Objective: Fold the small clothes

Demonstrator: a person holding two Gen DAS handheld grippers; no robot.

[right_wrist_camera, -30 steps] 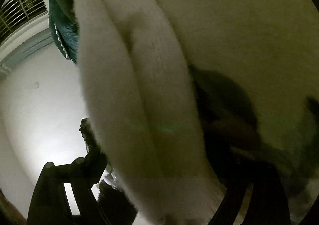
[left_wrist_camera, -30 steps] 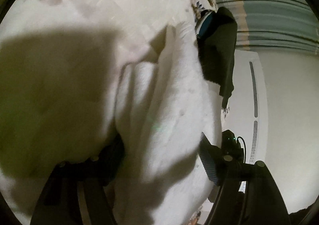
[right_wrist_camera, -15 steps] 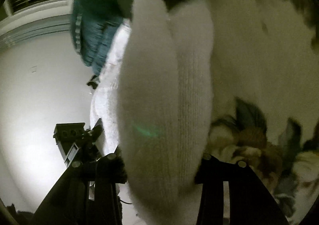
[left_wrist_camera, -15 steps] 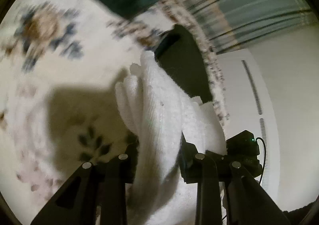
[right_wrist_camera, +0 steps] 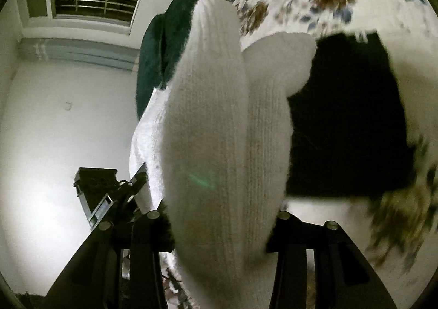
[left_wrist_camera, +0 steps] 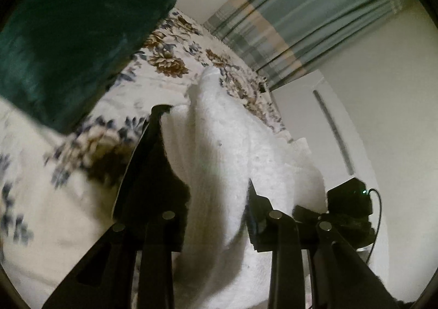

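Both grippers, left (left_wrist_camera: pixel 216 199) and right (right_wrist_camera: pixel 219 227), stay clamped on the white sock (left_wrist_camera: pixel 219 145). It has risen off the floral bedspread (left_wrist_camera: pixel 169 63) toward twelve o'clock, ready for folding.

Each claw (left_wrist_camera: pixel 216 216) (right_wrist_camera: pixel 219 229) is matte black with round silver screw heads.

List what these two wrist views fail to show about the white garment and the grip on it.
- Left wrist: white garment covers the right jaw's tip; its lower end is cut off by the edge.
- Right wrist: the garment hides both jaw tips; its type stays unclear.
- Floral bedspread: blurred.
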